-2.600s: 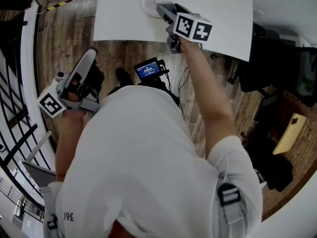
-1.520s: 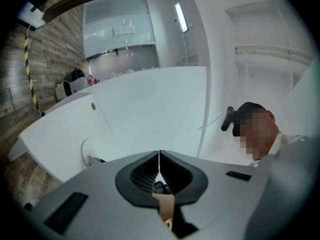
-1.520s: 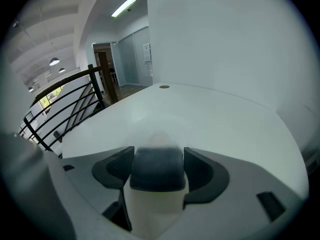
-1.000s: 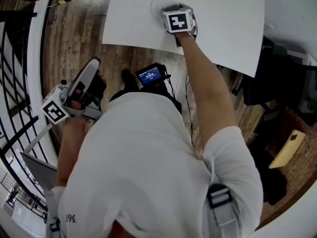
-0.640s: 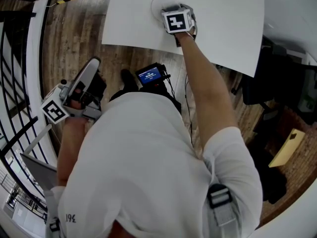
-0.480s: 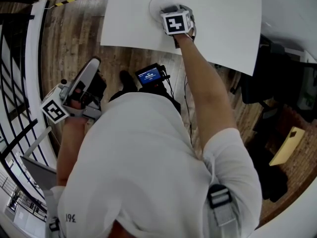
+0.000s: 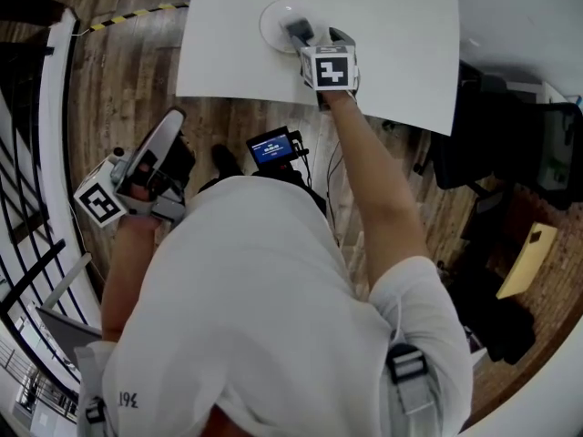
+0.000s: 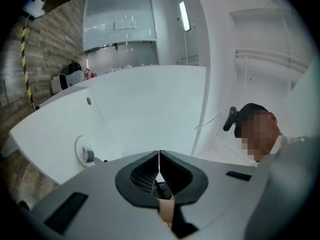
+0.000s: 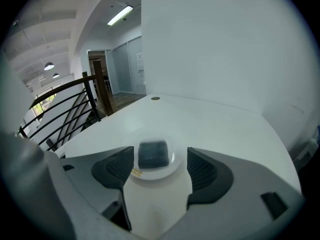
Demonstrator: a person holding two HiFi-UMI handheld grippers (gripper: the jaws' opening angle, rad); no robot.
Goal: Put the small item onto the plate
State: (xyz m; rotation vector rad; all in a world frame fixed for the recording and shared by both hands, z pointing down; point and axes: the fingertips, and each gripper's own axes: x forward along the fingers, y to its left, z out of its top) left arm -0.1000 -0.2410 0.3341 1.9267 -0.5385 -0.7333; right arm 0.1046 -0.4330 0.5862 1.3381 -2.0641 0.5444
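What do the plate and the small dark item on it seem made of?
Plate: white and glossy, a faint highlight near its rim; likely ceramic or hard plastic. Small item: dark grey, matte, rounded corners; perhaps foam or rubber, too blurred to tell.

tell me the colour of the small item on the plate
Dark grey; the small item shows best in the right gripper view.

Blurred small item [image 9: 152, 154] — kind unclear, plate [image 7: 271, 15] partly behind right claw [image 7: 319, 39], table [image 7: 401, 25] cropped above.
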